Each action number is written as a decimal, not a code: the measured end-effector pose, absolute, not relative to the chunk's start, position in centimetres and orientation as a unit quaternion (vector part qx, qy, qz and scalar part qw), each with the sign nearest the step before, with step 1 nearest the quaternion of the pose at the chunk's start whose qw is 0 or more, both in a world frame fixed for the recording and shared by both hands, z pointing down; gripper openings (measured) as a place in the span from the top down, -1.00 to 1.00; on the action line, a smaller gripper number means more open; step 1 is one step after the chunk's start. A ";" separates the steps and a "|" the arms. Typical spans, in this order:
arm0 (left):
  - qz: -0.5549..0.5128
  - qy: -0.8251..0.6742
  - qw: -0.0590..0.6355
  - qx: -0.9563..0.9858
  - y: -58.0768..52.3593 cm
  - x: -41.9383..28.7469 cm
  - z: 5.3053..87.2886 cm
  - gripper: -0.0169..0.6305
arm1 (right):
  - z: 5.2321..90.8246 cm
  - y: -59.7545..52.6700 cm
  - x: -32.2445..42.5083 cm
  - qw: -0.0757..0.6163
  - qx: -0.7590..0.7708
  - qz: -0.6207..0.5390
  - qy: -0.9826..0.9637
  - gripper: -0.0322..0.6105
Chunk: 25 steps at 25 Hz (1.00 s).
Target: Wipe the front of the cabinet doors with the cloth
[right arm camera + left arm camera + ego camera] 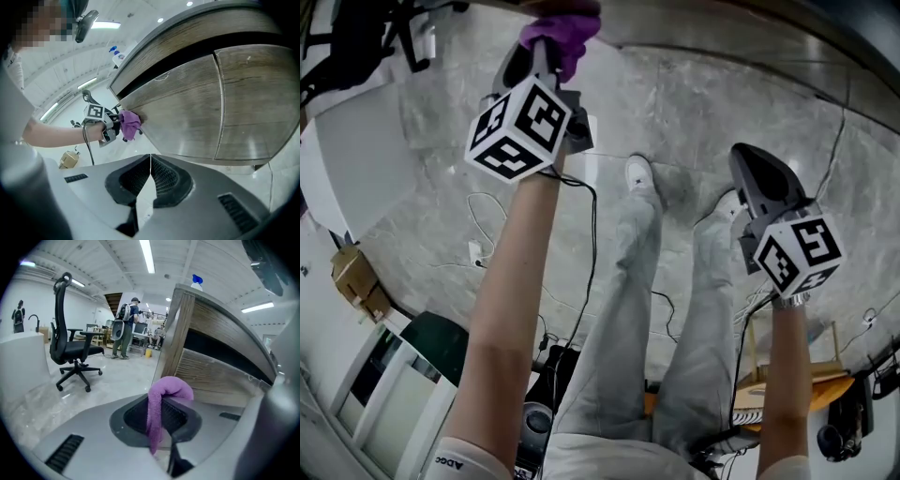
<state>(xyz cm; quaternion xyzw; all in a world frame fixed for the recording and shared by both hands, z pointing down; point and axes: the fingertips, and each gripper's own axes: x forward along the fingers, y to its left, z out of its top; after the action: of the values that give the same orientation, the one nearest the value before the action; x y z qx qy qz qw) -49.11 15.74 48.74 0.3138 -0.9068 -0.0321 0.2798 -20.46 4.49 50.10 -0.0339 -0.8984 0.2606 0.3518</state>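
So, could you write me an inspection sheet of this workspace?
Surface: wood-grain cabinet doors, closed.
Job's things: purple cloth, held at the doors' left edge.
Clutter: spray bottle on the cabinet top; cardboard box on the floor.
Grippers: left gripper shut on the cloth; right gripper shut, empty, not touching the doors.
Cables: black cable hangs from the left gripper; others lie on the floor.
Surroundings: marble-look floor, office chair, people standing far off.

Head cam: looks steeply down at floor (703,112). Left gripper cam: sits right behind its jaws, cabinet (220,366) edge close ahead. Right gripper cam: farther off, doors (206,108) ahead of & above its jaws. Both gripper cams share cabinet & cloth (161,399).
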 end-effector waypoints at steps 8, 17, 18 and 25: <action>-0.011 -0.898 0.301 0.320 12.9 -40.8 50.2 0.80 | 50.2 1.3 -14.2 0.368 -0.041 0.261 -0.892 0.82; -0.002 -0.850 0.349 0.395 -1.1 -29.0 55.0 0.80 | 51.2 -6.2 -6.6 0.378 -0.028 0.264 -0.887 0.82; -0.002 -0.845 0.353 0.402 -2.6 -28.4 55.5 0.80 | 51.4 -6.9 -6.1 0.377 -0.020 0.268 -0.887 0.82; 0.029 -0.817 0.362 0.448 -8.7 -27.6 57.9 0.80 | 53.5 -8.4 -3.8 0.359 0.045 0.313 -0.878 0.82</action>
<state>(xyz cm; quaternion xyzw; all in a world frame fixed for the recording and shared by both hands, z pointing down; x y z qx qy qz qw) -27.63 -8.69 57.91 0.4484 -0.8168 0.0290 0.3619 -3.80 -8.36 53.54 0.0452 -0.8781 0.3130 0.3591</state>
